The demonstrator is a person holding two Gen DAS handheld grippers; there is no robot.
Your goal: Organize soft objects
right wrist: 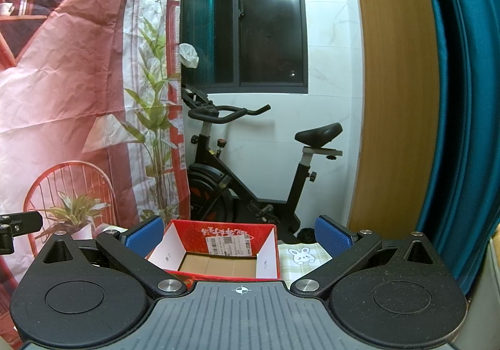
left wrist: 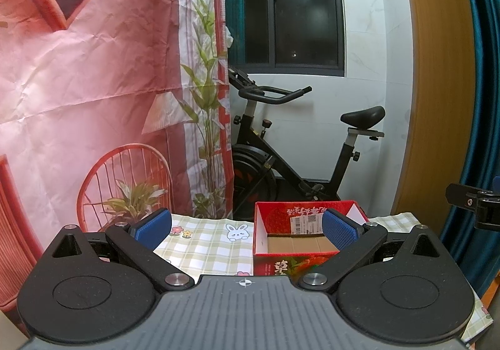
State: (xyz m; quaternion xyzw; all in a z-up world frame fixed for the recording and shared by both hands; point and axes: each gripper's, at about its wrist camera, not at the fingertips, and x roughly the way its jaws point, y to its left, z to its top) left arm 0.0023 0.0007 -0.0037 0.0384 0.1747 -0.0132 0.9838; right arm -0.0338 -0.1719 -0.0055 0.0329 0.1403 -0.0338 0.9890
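Between spread pads (right wrist: 332, 235), open-topped box (right wrist: 215, 237).

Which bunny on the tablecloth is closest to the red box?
Each view shows one bunny print on the checked tablecloth; whether they are the same bunny cannot be told. Both sit beside the red box.

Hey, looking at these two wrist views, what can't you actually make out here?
- Soft objects: none shows in either view.
- Red box: its near floor is hidden by the right gripper body; in the left wrist view the left gripper finger covers its right wall.
- Shipping label: print too small to read.
- Checked cloth: its near part is hidden under the gripper body.
- Right gripper in the left wrist view: cut off by the right edge.
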